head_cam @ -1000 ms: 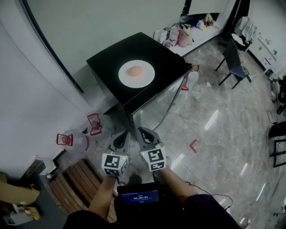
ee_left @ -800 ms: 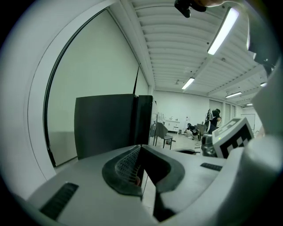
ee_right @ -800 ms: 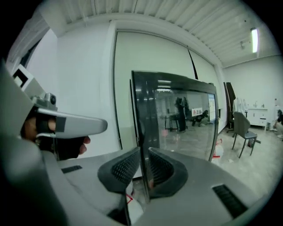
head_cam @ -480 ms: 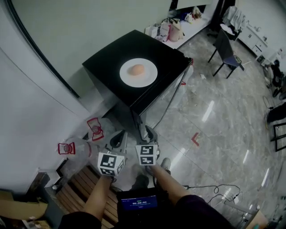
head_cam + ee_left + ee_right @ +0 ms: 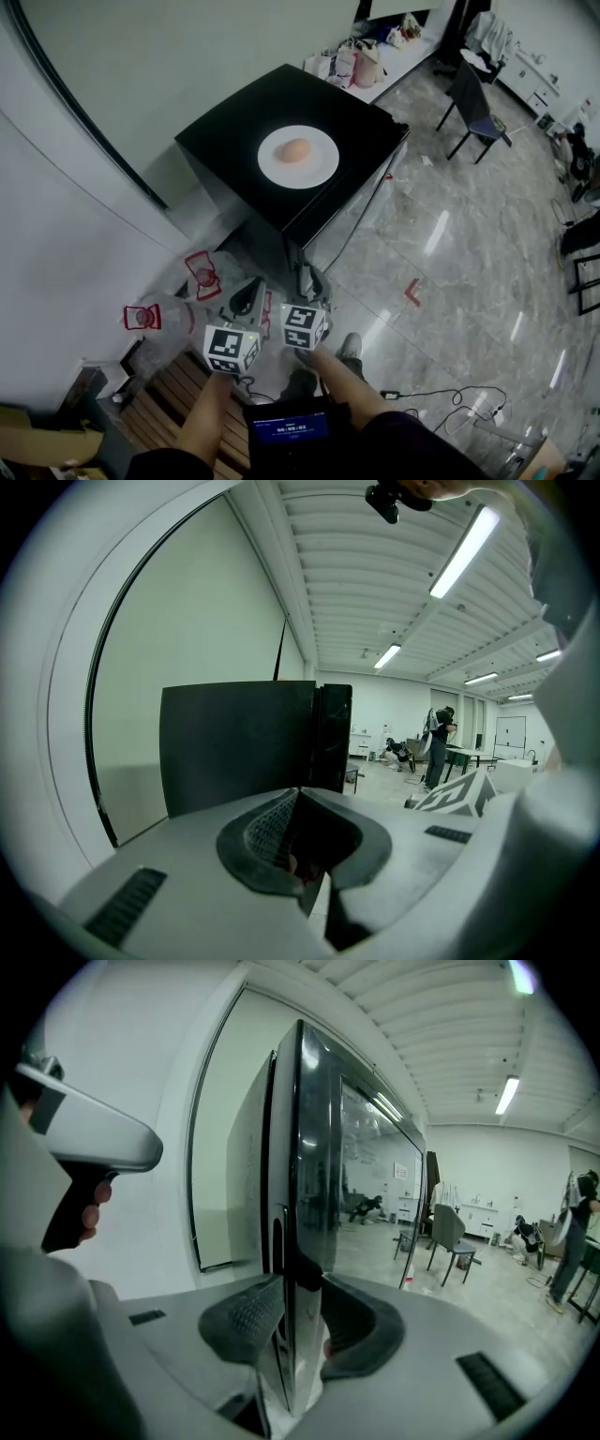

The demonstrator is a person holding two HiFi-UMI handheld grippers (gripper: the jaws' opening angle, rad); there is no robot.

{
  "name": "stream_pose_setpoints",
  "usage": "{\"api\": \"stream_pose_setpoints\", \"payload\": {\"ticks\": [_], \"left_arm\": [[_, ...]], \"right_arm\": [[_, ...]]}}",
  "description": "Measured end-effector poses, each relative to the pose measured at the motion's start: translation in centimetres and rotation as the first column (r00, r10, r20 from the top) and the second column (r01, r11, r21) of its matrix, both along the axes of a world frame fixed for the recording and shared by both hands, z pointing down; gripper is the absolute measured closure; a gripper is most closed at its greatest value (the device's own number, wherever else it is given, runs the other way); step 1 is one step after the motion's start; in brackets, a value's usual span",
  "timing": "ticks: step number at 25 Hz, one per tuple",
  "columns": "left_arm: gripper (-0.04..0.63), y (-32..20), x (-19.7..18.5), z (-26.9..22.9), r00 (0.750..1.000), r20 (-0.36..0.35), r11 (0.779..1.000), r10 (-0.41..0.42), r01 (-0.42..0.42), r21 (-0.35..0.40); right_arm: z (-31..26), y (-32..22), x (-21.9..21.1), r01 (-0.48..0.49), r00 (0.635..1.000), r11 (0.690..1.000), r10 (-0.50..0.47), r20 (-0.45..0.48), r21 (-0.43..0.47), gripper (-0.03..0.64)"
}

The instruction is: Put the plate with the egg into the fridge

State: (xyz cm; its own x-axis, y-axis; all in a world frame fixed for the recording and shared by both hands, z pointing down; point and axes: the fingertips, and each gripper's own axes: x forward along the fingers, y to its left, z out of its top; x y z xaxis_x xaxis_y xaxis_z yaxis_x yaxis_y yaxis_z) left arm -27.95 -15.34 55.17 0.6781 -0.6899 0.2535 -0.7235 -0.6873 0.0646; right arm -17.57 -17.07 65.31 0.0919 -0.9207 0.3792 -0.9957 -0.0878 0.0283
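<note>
A white plate (image 5: 320, 169) with a brown egg (image 5: 296, 150) rests on top of a black fridge (image 5: 246, 117). The fridge's glossy door (image 5: 302, 1194) looks slightly ajar. My right gripper (image 5: 307, 281) (image 5: 296, 1321) is low at the door's free edge. Its jaws have just been opening, and the door edge now fills the gap between the pads. My left gripper (image 5: 247, 296) (image 5: 298, 803) hangs just left of it, shut with nothing in it, facing the fridge's dark side (image 5: 234, 742). Neither gripper is near the plate.
Two clear water jugs with red handles (image 5: 201, 272) (image 5: 141, 317) stand by the wall left of the fridge. A wooden pallet (image 5: 169, 412) lies below them. Further off are a chair (image 5: 473, 117), bags on a ledge (image 5: 361, 61) and a cable on the marble floor (image 5: 450, 403).
Both grippers have closed in on the fridge's front corner, the right one sinking and tipping down onto the door edge. The plate and egg have stayed put.
</note>
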Motion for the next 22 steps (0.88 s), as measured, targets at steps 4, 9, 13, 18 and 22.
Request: {"api": "stream_pose_setpoints", "payload": {"ticks": [4,9,13,18,22], "left_arm": [[0.583,-0.2,-0.4,0.5,1.000,0.004,1.000,0.000,0.000,-0.006],[0.583,0.2,0.0,0.6,1.000,0.002,1.000,0.007,-0.007,-0.011],[0.583,0.7,0.2,0.8,1.000,0.000,1.000,0.016,-0.016,-0.017],[0.583,1.5,0.8,1.3,1.000,-0.003,0.999,0.030,-0.030,-0.024],[0.583,2.4,1.4,1.7,0.999,-0.003,0.998,0.046,-0.046,-0.035]], "right_arm": [[0.1,-0.1,-0.2,-0.001,1.000,1.000,0.001,-0.002,0.002,0.499],[0.0,0.0,-0.2,0.011,1.000,1.000,-0.011,0.002,-0.001,0.508],[0.0,0.2,-0.3,0.019,1.000,1.000,-0.019,0.006,-0.013,0.512],[0.1,0.2,-0.3,0.054,0.998,0.998,-0.054,0.027,-0.021,0.517],[0.2,0.6,-0.4,0.078,0.996,0.996,-0.076,0.047,-0.036,0.522]]}}
